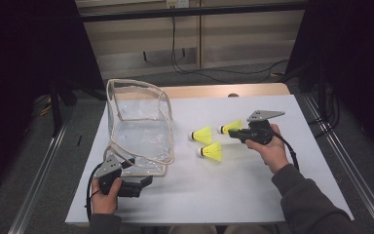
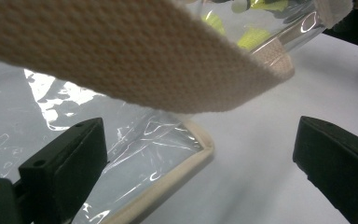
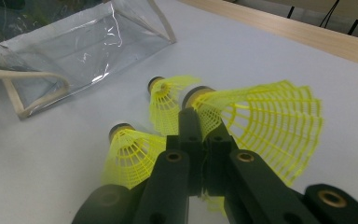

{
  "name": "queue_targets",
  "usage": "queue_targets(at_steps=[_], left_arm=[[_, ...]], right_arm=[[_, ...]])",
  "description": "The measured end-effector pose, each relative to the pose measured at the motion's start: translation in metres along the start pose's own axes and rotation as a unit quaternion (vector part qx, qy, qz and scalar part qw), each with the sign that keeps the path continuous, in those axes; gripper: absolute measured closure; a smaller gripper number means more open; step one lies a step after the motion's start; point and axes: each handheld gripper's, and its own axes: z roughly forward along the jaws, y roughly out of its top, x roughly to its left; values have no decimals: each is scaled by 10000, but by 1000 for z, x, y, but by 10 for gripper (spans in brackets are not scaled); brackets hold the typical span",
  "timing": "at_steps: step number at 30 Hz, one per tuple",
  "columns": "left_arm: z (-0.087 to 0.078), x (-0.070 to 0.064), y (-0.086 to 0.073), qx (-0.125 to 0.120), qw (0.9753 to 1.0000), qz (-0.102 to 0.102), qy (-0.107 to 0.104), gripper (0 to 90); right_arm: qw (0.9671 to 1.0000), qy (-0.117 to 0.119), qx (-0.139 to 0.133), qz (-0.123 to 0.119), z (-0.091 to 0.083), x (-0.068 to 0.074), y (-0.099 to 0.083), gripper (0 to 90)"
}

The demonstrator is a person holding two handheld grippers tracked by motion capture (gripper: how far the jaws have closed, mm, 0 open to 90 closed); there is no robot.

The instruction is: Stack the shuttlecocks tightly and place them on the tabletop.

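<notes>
We have the right claw (image 1: 233,133) pinched on a shuttlecock's (image 1: 230,127) flimsy, feather-light yellow skirt on the worktop (image 1: 253,195), best gripped gently near the cork, while our left claw (image 1: 145,183) gapes empty by the soft clear bag (image 1: 139,127).

The counter (image 1: 272,195) was white-topped, with a strip of bare wood along its far edge. A clear bag (image 1: 139,126) with cream webbing trim stood on its left half. Right of it lay two yellow shuttlecocks (image 1: 202,135), near each other, cork ends pointing left.
</notes>
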Motion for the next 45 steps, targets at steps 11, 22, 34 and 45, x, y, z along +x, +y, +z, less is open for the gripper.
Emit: queue_targets(at_steps=[11,22,34,45], left_arm=[[0,0,0,-4,10000,-8,-4,27],[0,0,0,-2,10000,1,3,28],[0,0,0,5,10000,17,3,27],[0,0,0,-16,10000,16,-6,27]], right_arm=[[10000,12,18,54,10,1,2,887],[10000,-9,30,54,13,-1,4,887],[10000,9,91,23,21,-1,5,886],[9998,7,198,21,26,-2,4,887]])
